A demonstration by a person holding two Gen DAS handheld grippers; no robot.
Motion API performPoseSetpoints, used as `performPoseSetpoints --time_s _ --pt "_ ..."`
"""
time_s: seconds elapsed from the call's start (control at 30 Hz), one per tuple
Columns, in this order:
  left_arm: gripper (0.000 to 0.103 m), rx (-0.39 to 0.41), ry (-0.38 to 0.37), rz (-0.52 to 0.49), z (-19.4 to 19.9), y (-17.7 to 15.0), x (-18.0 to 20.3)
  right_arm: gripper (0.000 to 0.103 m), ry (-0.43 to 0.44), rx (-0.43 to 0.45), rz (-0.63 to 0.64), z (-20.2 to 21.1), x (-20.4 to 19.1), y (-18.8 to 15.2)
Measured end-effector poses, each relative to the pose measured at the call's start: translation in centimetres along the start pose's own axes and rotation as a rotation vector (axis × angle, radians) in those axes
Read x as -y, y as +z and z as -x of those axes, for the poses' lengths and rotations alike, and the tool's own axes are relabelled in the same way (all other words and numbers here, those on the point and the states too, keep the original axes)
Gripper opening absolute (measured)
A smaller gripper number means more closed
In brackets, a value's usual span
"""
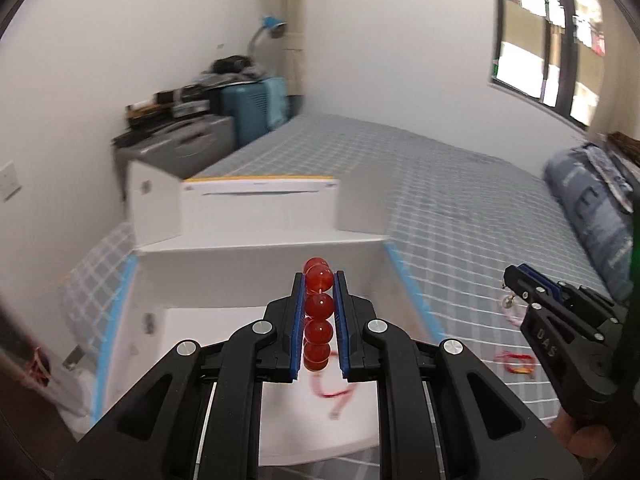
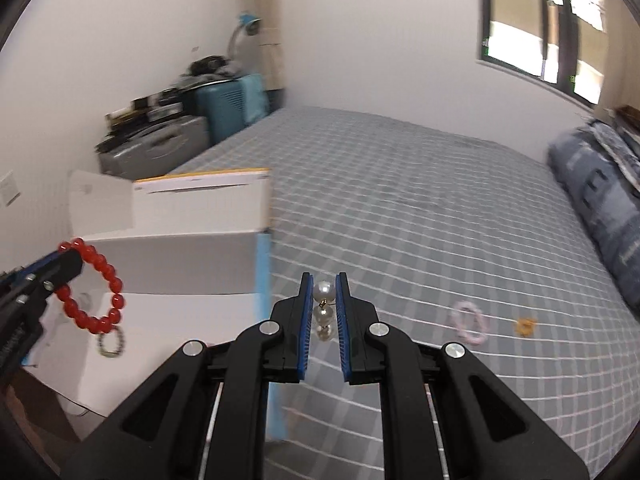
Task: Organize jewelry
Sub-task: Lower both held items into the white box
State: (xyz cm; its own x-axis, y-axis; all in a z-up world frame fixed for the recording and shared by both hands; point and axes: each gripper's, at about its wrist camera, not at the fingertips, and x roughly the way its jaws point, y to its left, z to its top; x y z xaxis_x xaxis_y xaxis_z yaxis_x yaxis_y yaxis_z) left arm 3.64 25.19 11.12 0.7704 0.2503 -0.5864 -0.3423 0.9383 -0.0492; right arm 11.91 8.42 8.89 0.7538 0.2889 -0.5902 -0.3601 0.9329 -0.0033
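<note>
Above the open white box (image 1: 224, 320) at the bed's left edge, a red bead bracelet (image 1: 318, 312) is pinched between the blue pads of the left gripper (image 1: 319, 280), its jaws closed on the beads; in the right wrist view the same bracelet (image 2: 94, 288) hangs as a full loop from that gripper (image 2: 60, 266) over the box (image 2: 172, 320). On the box floor lie a thin red cord piece (image 1: 334, 392) and a small dark beaded ring (image 2: 111, 343). Just right of the box, over the grey checked bedspread (image 2: 400, 208), the right gripper (image 2: 323, 280) is clamped on a pearl piece (image 2: 324, 304) with gold links, the pearls stacked between its pads. Further right on the bedspread rest a pale pink bracelet (image 2: 470, 322) and, beside it, a small orange piece (image 2: 525, 326); the left view shows a red cord piece (image 1: 516, 362) lying on the spread near the right gripper (image 1: 510, 280). A folded blue quilt (image 2: 600, 208) lies along the bed's right edge, and grey and teal suitcases (image 2: 192, 132) stand beyond its far left corner.
</note>
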Motion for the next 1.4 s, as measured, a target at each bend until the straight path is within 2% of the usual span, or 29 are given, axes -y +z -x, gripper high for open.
performPoseSetpoints --time_s 0.23,0.37,0.57,0.7,0.8,0.9,1.2,1.27,1.3,1.33,1.37,1.4 --pt "0.013 -0.077 0.076 0.057 -2.3 -0.7 -5.0 0.011 0.104 -0.055 0.093 -1.9 -7.5 0.5" --pt "0.013 -0.145 0.108 0.077 -3.9 -1.4 -7.3 0.011 0.114 -0.103 0.123 -3.6 -9.9 -0.1" --pt "0.013 -0.267 0.108 0.105 -6.4 -1.7 -9.5 0.011 0.104 -0.214 0.112 -6.9 -11.2 -0.4" --pt "0.013 -0.344 0.111 0.098 -8.4 -2.0 -9.9 0.011 0.093 -0.335 0.089 -9.3 -11.5 -0.7" --pt "0.013 -0.405 0.099 0.120 -9.8 -2.4 -10.3 0.011 0.081 -0.377 0.096 -10.2 -11.8 -1.0" --pt "0.013 -0.428 0.122 0.113 -10.5 -2.7 -10.3 0.011 0.095 -0.439 0.105 -11.2 -12.1 -1.6" --pt "0.013 -0.498 0.105 0.102 -11.9 -3.2 -10.8 0.011 0.112 -0.495 0.127 -12.3 -12.6 -3.0" --pt "0.016 -0.498 0.106 0.105 -11.9 -3.3 -10.9 0.023 0.129 -0.497 0.124 -12.2 -12.6 -3.0" --pt "0.021 -0.496 0.111 0.103 -11.7 -3.2 -10.8 0.037 0.148 -0.495 0.121 -12.0 -12.4 -2.9" --pt "0.036 -0.492 0.115 0.105 -11.5 -3.1 -10.8 0.050 0.155 -0.490 0.119 -11.9 -12.4 -2.7" --pt "0.048 -0.477 0.114 0.111 -11.1 -2.8 -10.9 0.055 0.154 -0.475 0.116 -11.6 -12.3 -2.6" --pt "0.053 -0.463 0.122 0.111 -10.8 -2.6 -10.9 0.063 0.153 -0.464 0.117 -11.4 -12.3 -2.5"
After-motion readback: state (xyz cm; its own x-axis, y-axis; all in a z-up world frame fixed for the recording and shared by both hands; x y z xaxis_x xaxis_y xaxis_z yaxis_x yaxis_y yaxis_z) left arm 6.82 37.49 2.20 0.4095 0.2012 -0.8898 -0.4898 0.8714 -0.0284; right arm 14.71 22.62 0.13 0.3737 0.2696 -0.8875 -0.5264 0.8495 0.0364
